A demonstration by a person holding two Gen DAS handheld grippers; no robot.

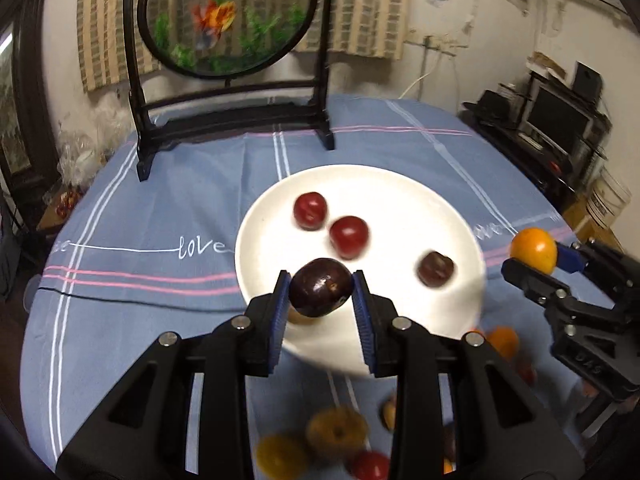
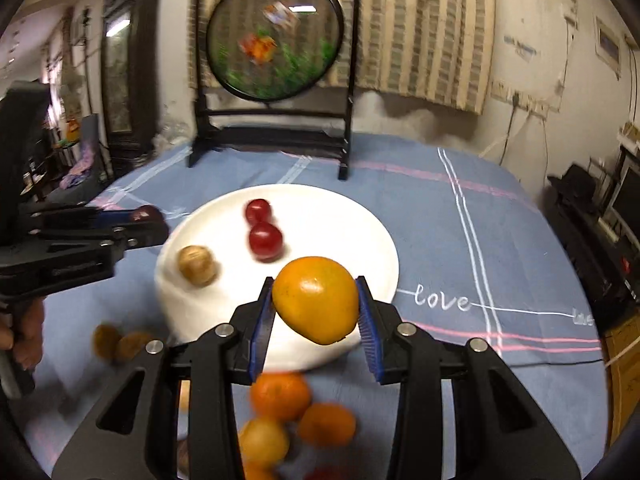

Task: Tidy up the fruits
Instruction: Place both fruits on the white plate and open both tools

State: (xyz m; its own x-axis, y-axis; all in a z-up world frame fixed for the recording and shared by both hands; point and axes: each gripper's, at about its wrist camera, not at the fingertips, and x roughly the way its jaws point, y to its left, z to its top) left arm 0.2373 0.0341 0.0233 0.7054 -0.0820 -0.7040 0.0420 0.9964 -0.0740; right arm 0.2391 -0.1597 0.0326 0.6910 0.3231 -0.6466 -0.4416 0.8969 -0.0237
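Three fruits already lie on the plate in the left view: two red ones near its middle, one at about 11 o'clock of the other, and a dark one toward 4 o'clock. The right view also shows a tan fruit at the plate's 8 o'clock.

Your left gripper is clamped on a dark plum above the plate's near rim. Your right gripper pinches an orange, also over the near rim at about 5 o'clock.

So you look partway through: both loads need setting down on the plate. On the cloth at 6 o'clock, a blurred heap of loose fruit waits, several oranges and a few darker pieces; I cannot count them exactly.
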